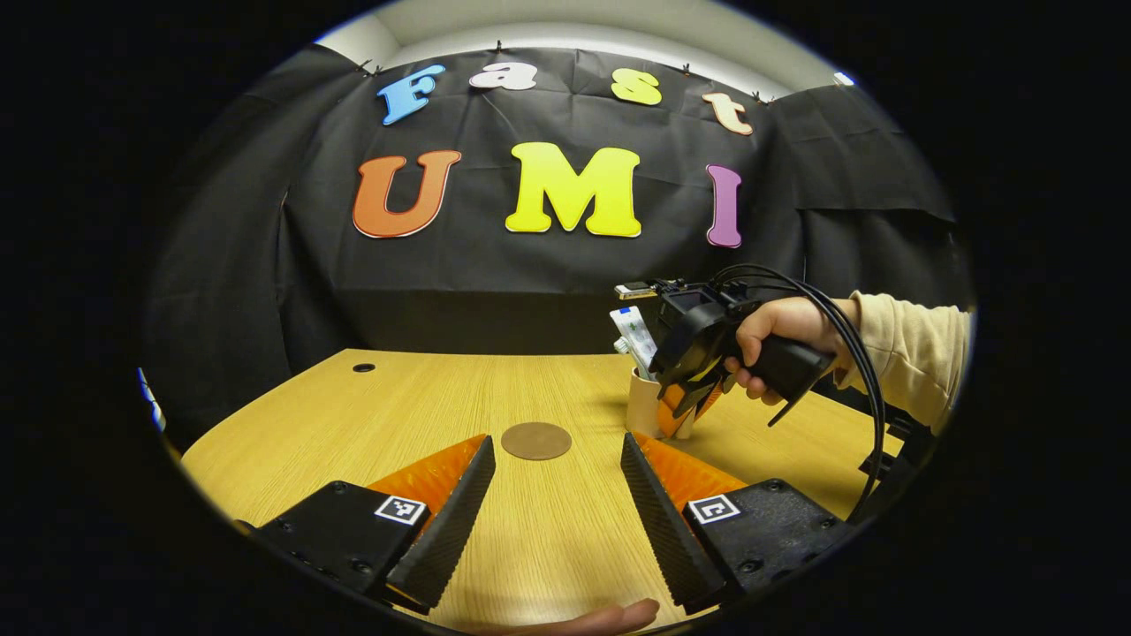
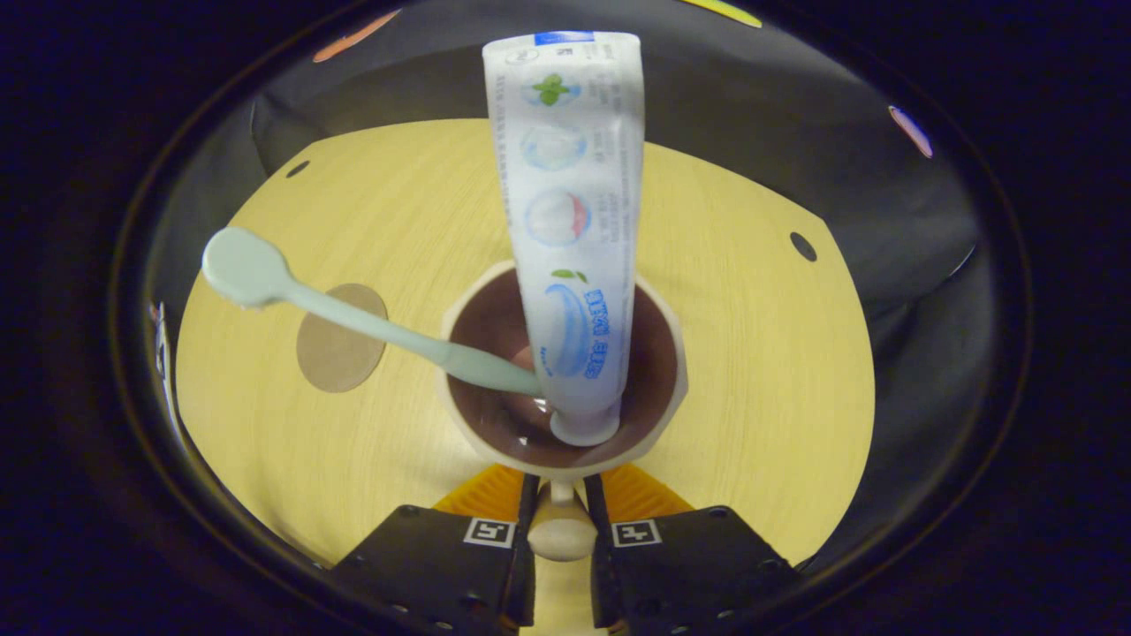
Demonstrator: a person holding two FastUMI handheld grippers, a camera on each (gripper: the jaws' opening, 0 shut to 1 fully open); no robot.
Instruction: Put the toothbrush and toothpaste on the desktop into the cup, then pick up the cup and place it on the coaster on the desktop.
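The cup [image 2: 565,367] sits on a light wood-grain desk [image 1: 548,530] backed by black cloth, with toothpaste [image 2: 565,221] and toothbrush [image 2: 353,318] already standing inside it. The right gripper [image 2: 560,521] is clamped on the cup's handle [image 2: 560,530] at the near rim, while the coaster [image 1: 535,440] lies bare off to the cup's left. The left gripper [image 1: 557,503] hangs wide open over the near desk, coaster just beyond its fingers, cup farther right.

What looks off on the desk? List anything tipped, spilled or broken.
Nothing stands out. The cup stands upright with the toothbrush and toothpaste leaning inside it, the right gripper shut on its handle. The coaster lies flat and bare, apart from the cup.
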